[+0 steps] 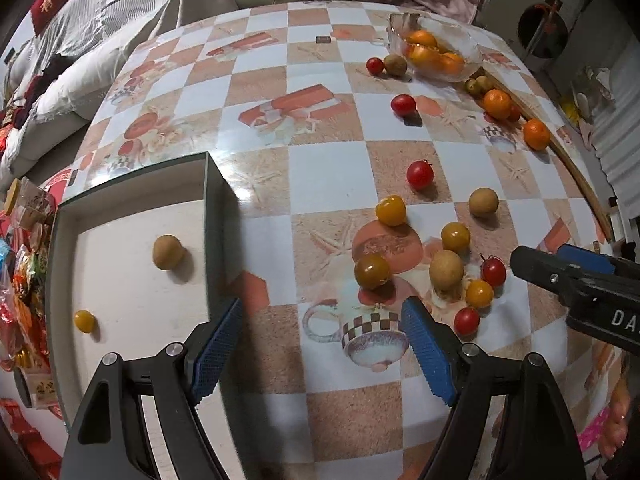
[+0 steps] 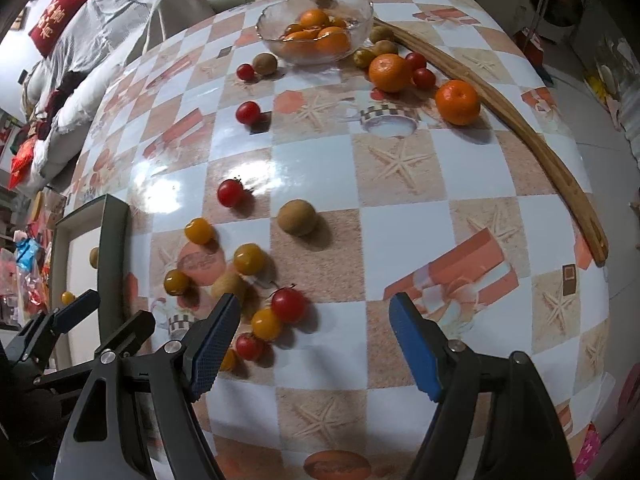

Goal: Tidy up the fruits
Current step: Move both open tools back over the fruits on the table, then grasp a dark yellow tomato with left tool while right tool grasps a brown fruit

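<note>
A checked table (image 1: 328,168) carries scattered fruit. My left gripper (image 1: 322,326) is open and empty, just right of a shallow white tray (image 1: 132,288) that holds a brown longan (image 1: 168,252) and a small yellow tomato (image 1: 84,321). A cluster of yellow tomatoes (image 1: 372,270), a longan (image 1: 446,270) and red tomatoes (image 1: 494,272) lies ahead of it. My right gripper (image 2: 314,306) is open and empty, right of the same cluster (image 2: 288,304). A glass bowl (image 2: 316,32) at the far side holds oranges. Two loose oranges (image 2: 457,97) sit near it.
A curved wooden strip (image 2: 520,124) lies along the table's right edge. A sofa with cushions and clothes (image 1: 100,20) stands behind the table. Snack packets (image 1: 20,280) lie left of the tray. More red tomatoes (image 2: 247,112) and longans (image 2: 298,216) dot the table's middle.
</note>
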Available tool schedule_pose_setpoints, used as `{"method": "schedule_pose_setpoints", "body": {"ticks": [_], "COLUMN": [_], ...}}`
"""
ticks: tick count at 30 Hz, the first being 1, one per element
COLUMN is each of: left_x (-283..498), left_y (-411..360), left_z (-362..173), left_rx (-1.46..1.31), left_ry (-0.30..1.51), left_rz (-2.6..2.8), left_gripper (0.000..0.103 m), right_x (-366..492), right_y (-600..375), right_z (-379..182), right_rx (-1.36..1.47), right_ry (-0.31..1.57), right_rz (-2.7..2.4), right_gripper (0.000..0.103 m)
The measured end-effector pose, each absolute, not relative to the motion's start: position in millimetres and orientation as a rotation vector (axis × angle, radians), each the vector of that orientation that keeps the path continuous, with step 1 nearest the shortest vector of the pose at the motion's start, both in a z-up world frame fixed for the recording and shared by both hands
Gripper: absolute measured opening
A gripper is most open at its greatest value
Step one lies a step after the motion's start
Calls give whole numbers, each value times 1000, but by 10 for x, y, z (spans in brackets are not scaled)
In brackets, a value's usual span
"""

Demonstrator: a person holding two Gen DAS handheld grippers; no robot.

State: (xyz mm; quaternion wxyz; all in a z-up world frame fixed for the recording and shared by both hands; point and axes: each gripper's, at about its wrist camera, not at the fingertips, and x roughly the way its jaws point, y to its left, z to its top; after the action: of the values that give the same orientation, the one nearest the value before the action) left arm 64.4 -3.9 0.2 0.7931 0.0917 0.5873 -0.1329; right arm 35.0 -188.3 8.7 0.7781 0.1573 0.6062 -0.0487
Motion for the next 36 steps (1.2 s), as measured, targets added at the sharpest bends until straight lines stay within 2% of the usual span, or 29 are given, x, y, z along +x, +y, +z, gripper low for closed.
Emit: {"method": "schedule_pose_setpoints", "body": {"ticks": [19, 22, 27, 28, 30, 31, 32, 34, 35, 36], "left_x": [793, 800, 799, 795, 790, 780, 771, 751, 745, 742], "left_y": [-271, -315, -325, -325, -331, -343, -357, -370, -366, -354], "left_z": [-308, -334, -341, -339, -329, -322, -313, -293, -287, -283], "left_rx": [260, 262, 241, 233, 209, 204, 206, 203, 201, 194], "left_ry": [1252, 1253, 1256, 1258, 1267, 1270, 1271, 1272, 1274, 1277], "left_rz": [-262, -263, -246, -250, -269, -276, -282, -304, -310, -316], "left_gripper": [82, 82, 80, 78, 65, 62, 57, 42, 31, 27], "right_x": [765, 822, 896, 905, 922, 924, 924, 915, 907, 901], "right_y": [-1868, -1837, -1750, -1735, -1698, -1687, -1681, -1687, -1698, -1704], "right_z": [-225, -245, -235, -234, -232, -229, -227, -222, -219, -217], "right_rx": [254, 221, 183, 175, 149, 140, 136, 143, 151, 156], "right_ry": [1330, 1321, 1306, 1305, 1301, 1300, 1300, 1299, 1299, 1298], "right_rz": [-77, -78, -54, -50, -46, -45, -43, -42, -41, -40], "right_gripper": [80, 74, 55, 53, 41, 38, 31, 30, 30, 30]}}
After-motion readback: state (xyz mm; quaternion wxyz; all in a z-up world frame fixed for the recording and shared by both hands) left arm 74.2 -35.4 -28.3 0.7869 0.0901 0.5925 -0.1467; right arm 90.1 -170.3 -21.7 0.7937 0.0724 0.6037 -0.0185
